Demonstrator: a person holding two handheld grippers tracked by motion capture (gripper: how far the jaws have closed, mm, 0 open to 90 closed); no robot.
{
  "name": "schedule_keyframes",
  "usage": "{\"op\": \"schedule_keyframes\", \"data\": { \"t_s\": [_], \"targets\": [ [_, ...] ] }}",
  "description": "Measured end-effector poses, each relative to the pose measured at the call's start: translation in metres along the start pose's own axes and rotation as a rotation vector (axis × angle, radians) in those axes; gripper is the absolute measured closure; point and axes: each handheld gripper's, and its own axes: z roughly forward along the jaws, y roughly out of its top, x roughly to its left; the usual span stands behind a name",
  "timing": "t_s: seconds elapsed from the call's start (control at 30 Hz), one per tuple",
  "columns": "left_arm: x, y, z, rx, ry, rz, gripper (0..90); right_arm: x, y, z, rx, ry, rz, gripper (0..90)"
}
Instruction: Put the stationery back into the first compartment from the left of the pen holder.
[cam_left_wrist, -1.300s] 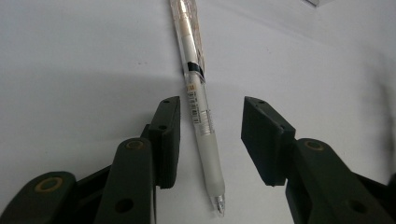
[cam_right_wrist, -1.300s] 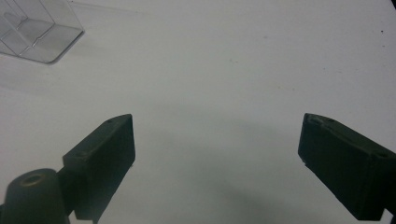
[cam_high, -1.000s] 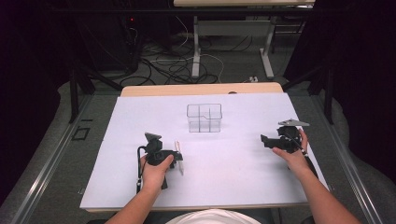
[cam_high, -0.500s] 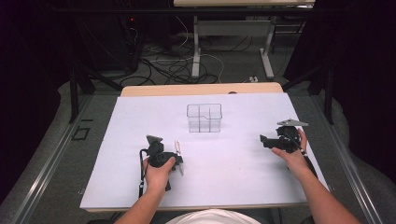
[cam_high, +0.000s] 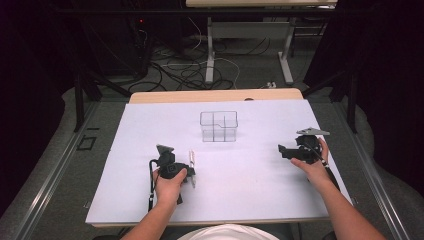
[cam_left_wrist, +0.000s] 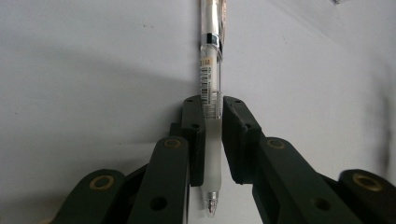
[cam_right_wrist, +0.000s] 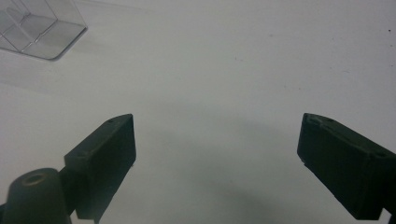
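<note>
My left gripper (cam_left_wrist: 212, 135) has just been closing its jaws on the pen (cam_left_wrist: 211, 88), which lies flat on the white table (cam_high: 260, 185) near the clear organizer (cam_high: 218, 127). Only the frosted grip section is pinched, so I judge the long barrel could swivel on lifting. My right gripper (cam_right_wrist: 217, 163) hovers spread and empty.

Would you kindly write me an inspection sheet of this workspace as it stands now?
Surface: white table top, flat, on a wooden table.
Job's things: clear pen lying on the table; clear compartment organiser standing apart beyond it.
Clutter: nothing seen.
Grippers: left hand-held gripper, jaws just been closing, pen between them, pads at its grip; right hand-held gripper, jaws wide, nothing between.
Cables: black lead trailing from the left hand-held gripper; loose cables on the floor.
Surroundings: dark curtains, desk legs beyond.
</note>
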Motion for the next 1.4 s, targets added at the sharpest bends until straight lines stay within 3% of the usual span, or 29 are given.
{"op": "schedule_keyframes", "data": {
  "t_s": [0.2,0.3,0.4,0.57,0.7,1.07,1.37,1.4],
  "targets": [
    [0.003,0.001,0.000,0.006,-0.024,0.000,79.7,-0.001,0.000,-0.001,-0.003,0.003,0.001,11.2],
    [0.006,0.003,-0.002,0.022,-0.027,0.019,79.7,-0.001,0.000,-0.001,-0.002,0.000,0.001,12.3],
    [0.006,0.005,-0.003,0.005,-0.038,0.001,79.8,0.000,0.000,-0.001,-0.004,0.002,0.002,13.9],
    [0.008,0.010,-0.010,0.003,-0.055,0.019,79.8,0.000,0.000,0.000,-0.004,0.007,0.007,14.7],
    [0.009,0.016,-0.016,-0.021,-0.048,0.045,79.8,0.000,0.000,0.000,-0.003,0.013,0.007,14.7],
    [0.014,0.035,-0.029,-0.081,-0.014,0.061,79.7,0.000,0.001,-0.001,-0.008,0.025,0.007,16.9],
    [0.008,0.047,-0.046,-0.111,-0.009,0.134,79.8,0.002,0.003,-0.006,-0.051,0.029,-0.030,27.8],
    [0.008,0.049,-0.047,-0.116,-0.009,0.157,79.8,0.003,0.004,-0.007,-0.055,0.031,-0.035,29.1]
  ]
}}
